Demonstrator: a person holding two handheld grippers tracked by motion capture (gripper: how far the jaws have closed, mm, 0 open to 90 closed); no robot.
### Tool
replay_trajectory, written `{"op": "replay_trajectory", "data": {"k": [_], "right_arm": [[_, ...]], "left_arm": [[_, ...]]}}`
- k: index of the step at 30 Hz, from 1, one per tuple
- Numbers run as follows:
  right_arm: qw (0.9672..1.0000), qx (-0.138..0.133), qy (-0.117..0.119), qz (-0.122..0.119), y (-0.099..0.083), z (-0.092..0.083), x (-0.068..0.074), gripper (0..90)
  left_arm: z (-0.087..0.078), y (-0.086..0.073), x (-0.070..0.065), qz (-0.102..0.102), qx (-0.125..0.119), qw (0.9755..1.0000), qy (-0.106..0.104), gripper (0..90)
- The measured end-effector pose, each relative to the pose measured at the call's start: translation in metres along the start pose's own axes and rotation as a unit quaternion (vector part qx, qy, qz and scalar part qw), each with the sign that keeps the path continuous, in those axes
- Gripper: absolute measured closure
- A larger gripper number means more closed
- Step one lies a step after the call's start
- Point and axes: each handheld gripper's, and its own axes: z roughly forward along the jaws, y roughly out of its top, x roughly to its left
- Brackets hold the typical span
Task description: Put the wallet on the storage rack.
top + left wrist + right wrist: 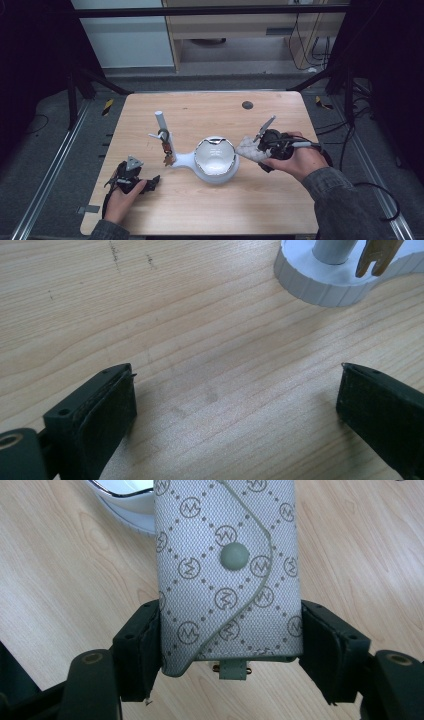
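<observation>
A grey patterned key pouch point(227, 570) with a snap button sits clamped between the jaws of my right gripper point(230, 640). From above, the pouch point(248, 148) hangs just right of a white bowl point(215, 159) on a white stand point(182, 160). The stand carries an upright post point(162, 125) with a hook, and keys point(167, 152) dangle from it. My left gripper point(150, 182) rests low on the table point(200, 210) at the front left. Its jaws point(235, 405) stand wide apart over bare wood, and the stand's base point(320, 285) lies ahead of them.
A dark round hole point(247, 105) marks the table's far right. Dark floor and rails surround the table, and cables trail off at the right. A wooden cabinet stands beyond the far edge.
</observation>
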Motion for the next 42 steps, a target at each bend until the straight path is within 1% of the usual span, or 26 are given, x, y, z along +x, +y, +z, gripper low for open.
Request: {"op": "replay_trajectory", "data": {"k": [4, 5, 8, 9, 12, 17, 22, 25, 27, 28, 30, 33, 36, 37, 38, 42], "right_arm": [[1.0, 0.002, 0.0, -0.001, 0.004, 0.0, 0.002, 31.3], [1.0, 0.002, 0.0, -0.007, 0.005, 0.0, 0.002, 31.4], [1.0, 0.002, 0.001, -0.008, 0.008, 0.0, 0.003, 31.3], [1.0, 0.002, 0.002, -0.005, 0.009, 0.0, 0.004, 31.4], [0.9999, 0.002, 0.002, -0.014, 0.012, 0.001, 0.004, 31.4], [0.9998, 0.005, 0.002, -0.018, 0.016, 0.0, 0.007, 31.4], [0.9996, 0.005, 0.005, -0.026, 0.02, 0.0, 0.009, 31.4], [0.9996, 0.005, 0.007, -0.026, 0.023, 0.001, 0.012, 31.4], [0.9995, 0.006, 0.008, -0.031, 0.025, 0.002, 0.013, 31.4], [0.9995, 0.007, 0.008, -0.029, 0.025, 0.002, 0.014, 31.4], [0.9993, 0.007, 0.009, -0.035, 0.026, 0.003, 0.014, 31.4], [0.9993, 0.007, 0.011, -0.034, 0.028, 0.003, 0.016, 31.4], [0.9992, 0.009, 0.012, -0.038, 0.031, 0.004, 0.018, 31.4], [0.999, 0.009, 0.012, -0.043, 0.031, 0.005, 0.018, 31.4], [0.9991, 0.009, 0.013, -0.04, 0.032, 0.005, 0.019, 31.4], [0.9989, 0.008, 0.015, -0.042, 0.035, 0.006, 0.021, 31.4]], "left_arm": [[0.0, 0.0, 0.0, 0.0, 0.0, 1.0, 0.0, 2.1], [0.0, 0.0, 0.0, 0.0, 0.0, 1.0, 0.0, 2.1], [0.0, 0.0, 0.0, 0.0, 0.0, 1.0, 0.0, 2.0], [0.0, 0.0, 0.0, 0.0, 0.0, 1.0, 0.0, 2.0], [0.0, 0.0, 0.0, 0.0, 0.0, 1.0, 0.0, 2.0], [0.0, 0.0, 0.0, 0.002, 0.0, 1.0, 0.001, 2.0], [0.0, 0.0, 0.0, 0.002, 0.0, 1.0, 0.0, 2.0], [0.0, 0.0, 0.0, 0.002, 0.0, 1.0, 0.0, 2.0], [0.0, 0.0, 0.0, 0.002, 0.0, 1.0, 0.0, 2.0], [0.0, 0.0, 0.0, 0.002, 0.001, 1.0, 0.0, 2.0], [0.0, 0.0, 0.0, 0.002, 0.0, 1.0, 0.0, 2.0], [0.0, 0.0, 0.0, 0.003, 0.001, 1.0, 0.0, 2.0], [0.0, 0.0, 0.0, 0.003, 0.001, 1.0, 0.0, 2.0], [0.0, 0.0, 0.0, 0.002, 0.0, 1.0, 0.0, 2.0], [0.0, 0.0, 0.0, 0.003, 0.001, 1.0, 0.0, 2.0], [0.0, 0.0, 0.0, 0.003, 0.001, 1.0, 0.0, 2.0]]}}
